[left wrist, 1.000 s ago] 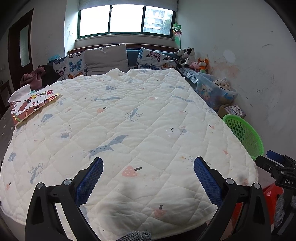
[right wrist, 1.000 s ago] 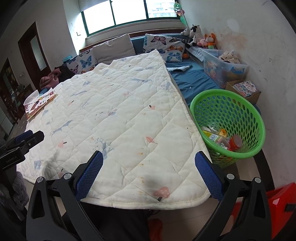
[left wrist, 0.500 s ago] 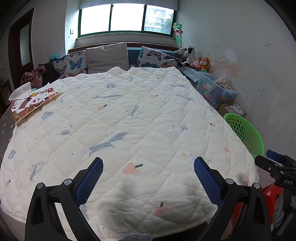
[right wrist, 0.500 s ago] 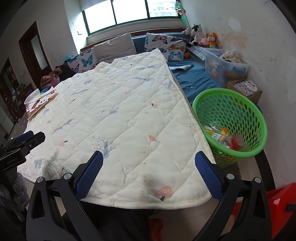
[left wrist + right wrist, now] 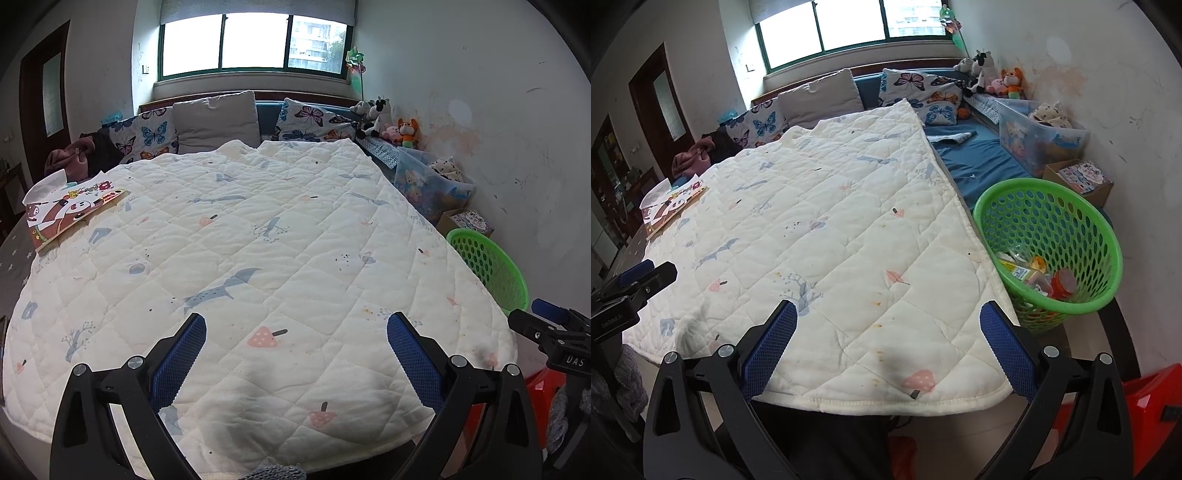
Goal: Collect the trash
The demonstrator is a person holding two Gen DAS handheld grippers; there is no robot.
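A green mesh basket stands on the floor right of the bed and holds several pieces of trash; its rim shows in the left wrist view. My left gripper is open and empty over the near end of the white quilt. My right gripper is open and empty over the quilt's near right corner, left of the basket. No loose trash shows on the quilt.
A picture book lies at the quilt's left edge. Pillows and plush toys line the back. A clear storage box and cardboard box stand behind the basket. A red object is at the right floor.
Both grippers have shifted slightly, and the views sit a little lower on the bed. Both stay open and empty.
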